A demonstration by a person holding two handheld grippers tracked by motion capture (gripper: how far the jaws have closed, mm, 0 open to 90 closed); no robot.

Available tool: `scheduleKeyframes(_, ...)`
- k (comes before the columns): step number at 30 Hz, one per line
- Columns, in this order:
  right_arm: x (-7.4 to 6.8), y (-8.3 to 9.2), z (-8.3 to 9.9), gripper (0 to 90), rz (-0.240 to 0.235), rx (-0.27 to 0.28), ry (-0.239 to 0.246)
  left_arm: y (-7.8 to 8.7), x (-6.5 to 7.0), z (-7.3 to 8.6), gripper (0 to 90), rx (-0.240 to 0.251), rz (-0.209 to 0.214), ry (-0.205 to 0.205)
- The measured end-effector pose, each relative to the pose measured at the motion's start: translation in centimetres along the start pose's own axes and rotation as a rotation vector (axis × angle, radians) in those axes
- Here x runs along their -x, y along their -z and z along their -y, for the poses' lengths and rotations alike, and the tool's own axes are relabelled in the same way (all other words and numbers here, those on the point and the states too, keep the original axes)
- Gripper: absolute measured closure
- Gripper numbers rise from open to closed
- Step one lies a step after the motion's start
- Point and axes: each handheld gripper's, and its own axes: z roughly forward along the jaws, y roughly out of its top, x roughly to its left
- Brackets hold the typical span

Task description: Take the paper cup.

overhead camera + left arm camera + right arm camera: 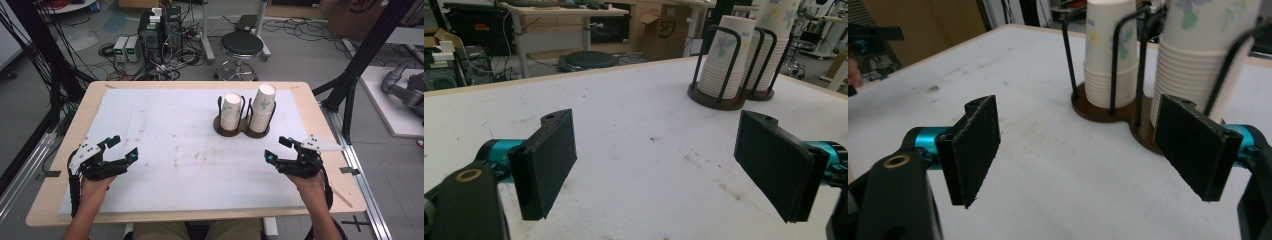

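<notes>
Table [320,165]: light wooden top, most of it under a white sheet [165,150] with faint brown smudges and specks near the middle.
Floor behind: black round stool [242,46] past the far edge, computer boxes [159,30] and loose cables to its left, black frame posts on both sides.
Cup holder [242,131]: dark double-ring base with black wire uprights, standing on the sheet right of centre, toward the far edge; upright.
Cup stacks: two stacks of white paper cups with a pale floral print, mouth down, one per ring. Left stack [231,111] is shorter, right stack [263,106] is taller. They stand side by side; cannot tell whether they touch.
Left gripper [123,149]: held in the person's left hand [93,186] near the left front of the sheet, jaws spread wide with nothing between them, pointing toward the table's middle. Well apart from the holder. Grey plate on top. In the left gripper view its pads [551,160] hover just over bare sheet, holder far ahead to the right.
Right gripper [278,149]: held in the right hand [311,181] at the right front, just in front of the holder but not touching it. Jaws spread wide, nothing held. In the right gripper view the holder base [1098,109] and both stacks sit close ahead, the right pad [1193,145] overlapping the taller stack in the view.
</notes>
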Motion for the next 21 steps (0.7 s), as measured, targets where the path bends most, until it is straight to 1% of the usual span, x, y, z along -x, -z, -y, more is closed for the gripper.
scheduleKeyframes(1, 0.0, 0.0, 0.0, 19.4, 0.0, 0.0, 0.0, 0.0, 0.0, 0.0, 17.0, 0.0, 0.0, 0.002)
scheduleKeyframes(2, 0.0, -0.8, -1.1, 19.4, -0.013, 0.007, 0.009, -0.1, 0.0, 0.0, 16.9, -0.001, 0.003, 0.006)
scheduleKeyframes(3, 0.0, -0.8, -1.1, 19.4, -0.013, 0.007, 0.009, -0.1, -0.1, 0.1, 16.9, 0.0, 0.004, 0.008)
scheduleKeyframes(4, 0.0, -1.8, -2.3, 19.4, -0.028, 0.005, 0.023, -0.2, -0.1, 0.1, 16.9, -0.001, 0.006, 0.007)
scheduleKeyframes(5, 0.0, -2.4, -2.9, 19.4, -0.034, 0.003, 0.028, -0.2, -0.1, 0.1, 17.0, -0.005, 0.008, 0.004)
scheduleKeyframes(6, 0.0, -2.4, -2.9, 19.4, -0.034, 0.003, 0.028, -0.3, -0.1, 0.1, 17.0, -0.003, 0.009, 0.004)
scheduleKeyframes(7, 0.0, -3.0, -3.5, 19.4, -0.039, 0.002, 0.035, -0.3, -0.1, 0.0, 16.9, -0.004, 0.011, 0.001)
scheduleKeyframes(8, -0.1, -4.2, -4.7, 19.4, -0.049, -0.002, 0.05, -0.3, -0.1, 0.0, 16.9, -0.001, 0.013, 0.005)
scheduleKeyframes(9, -0.1, -4.2, -4.7, 19.4, -0.049, -0.002, 0.05, -0.4, -0.1, 0.1, 16.9, 0.0, 0.014, 0.007)
scheduleKeyframes(10, -0.1, -4.8, -5.3, 19.4, -0.05, -0.003, 0.055, -0.4, -0.1, 0.1, 16.9, -0.001, 0.017, 0.006)
scheduleKeyframes(11, -0.1, -6.1, -6.4, 19.4, -0.046, -0.009, 0.065, -0.4, -0.1, 0.1, 16.9, -0.005, 0.019, 0.002)
scheduleKeyframes(12, -0.1, -6.1, -6.4, 19.4, -0.046, -0.009, 0.065, -0.4, 0.0, 0.1, 16.9, -0.006, 0.021, 0.002)
scheduleKeyframes(17, -0.2, -9.0, -8.5, 19.4, -0.021, -0.051, 0.089, -0.4, -0.1, 0.1, 16.9, -0.001, 0.025, 0.004)
scheduleKeyframes(18, 0.0, -10.0, -9.3, 19.4, -0.009, -0.066, 0.088, -0.4, -0.1, 0.1, 17.0, 0.001, 0.022, 0.006)
scheduleKeyframes(19, 0.0, -10.0, -9.3, 19.4, -0.009, -0.066, 0.088, -0.3, -0.2, 0.1, 17.0, 0.0, 0.024, 0.001)
scheduleKeyframes(21, 0.3, -10.9, -9.9, 19.4, 0.002, -0.079, 0.09, -0.3, -0.2, 0.1, 16.9, 0.003, 0.023, 0.006)
